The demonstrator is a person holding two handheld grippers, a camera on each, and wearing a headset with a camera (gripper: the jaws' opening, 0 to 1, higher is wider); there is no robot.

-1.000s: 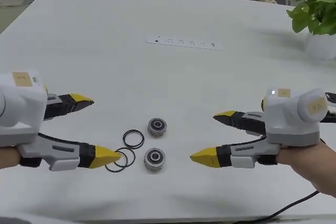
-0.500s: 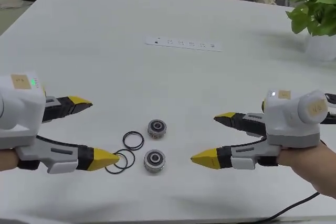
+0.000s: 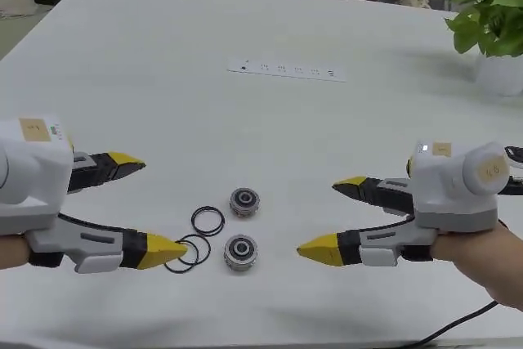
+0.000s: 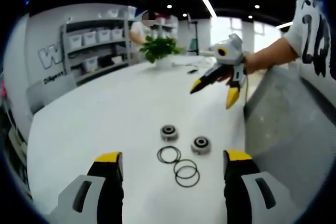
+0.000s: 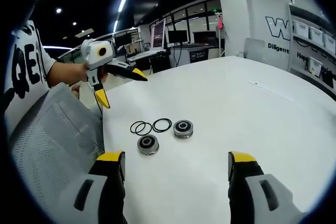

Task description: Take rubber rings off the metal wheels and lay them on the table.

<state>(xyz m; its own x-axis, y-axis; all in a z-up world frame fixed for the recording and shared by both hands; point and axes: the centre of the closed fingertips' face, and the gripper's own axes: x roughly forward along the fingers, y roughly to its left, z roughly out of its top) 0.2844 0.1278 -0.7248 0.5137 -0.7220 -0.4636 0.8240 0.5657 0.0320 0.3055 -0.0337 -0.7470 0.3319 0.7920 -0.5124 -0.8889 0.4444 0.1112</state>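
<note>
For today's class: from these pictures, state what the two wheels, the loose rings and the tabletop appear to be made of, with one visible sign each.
Wheels: likely metal, silvery rims with a dull shine, dark centres.
Rings: probably rubber, thin, matte black, lying flat.
Tabletop: smooth matte white, perhaps laminate; hard to tell.

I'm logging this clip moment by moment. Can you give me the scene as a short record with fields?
wheels: far wheel and near wheel, apart on the table
rings: three lie flat on the table, left of the wheels in the head view; a single ring, plus an overlapping pair
left gripper: open, holding nothing
right gripper: open, holding nothing
background: power strip, potted plant
</note>
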